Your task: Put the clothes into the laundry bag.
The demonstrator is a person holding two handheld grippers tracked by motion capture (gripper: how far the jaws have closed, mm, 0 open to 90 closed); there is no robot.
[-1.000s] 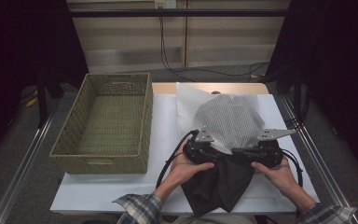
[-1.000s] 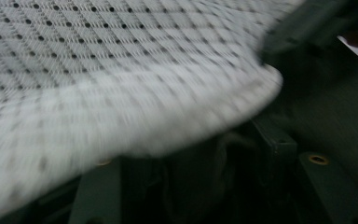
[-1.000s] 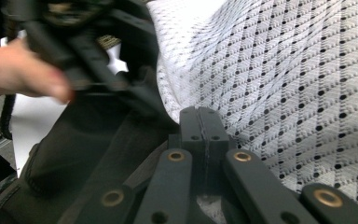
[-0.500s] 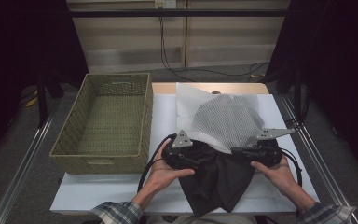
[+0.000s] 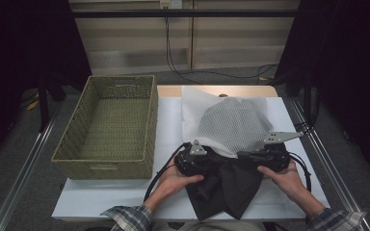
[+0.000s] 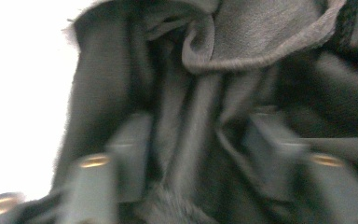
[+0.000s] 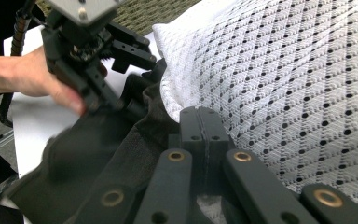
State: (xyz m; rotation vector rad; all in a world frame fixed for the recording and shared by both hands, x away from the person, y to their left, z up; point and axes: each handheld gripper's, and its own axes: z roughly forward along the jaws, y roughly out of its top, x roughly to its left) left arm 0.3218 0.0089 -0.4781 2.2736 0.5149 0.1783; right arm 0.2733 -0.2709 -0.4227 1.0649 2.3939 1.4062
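My left tongs (image 5: 206, 162), open, have slid back right into the dark grey soft cloth (image 5: 226, 187) near the tabletop's front edge, likely regrasping, while my right tongs (image 7: 205, 135) stay clamped on it.

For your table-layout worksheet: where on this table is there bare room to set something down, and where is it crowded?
Free: the white sheet strip between basket and mesh cloth, and its near left corner in front of the basket. The basket's inside looks empty too. Crowded: the near middle, where both grippers, left and right, work the dark cloth.
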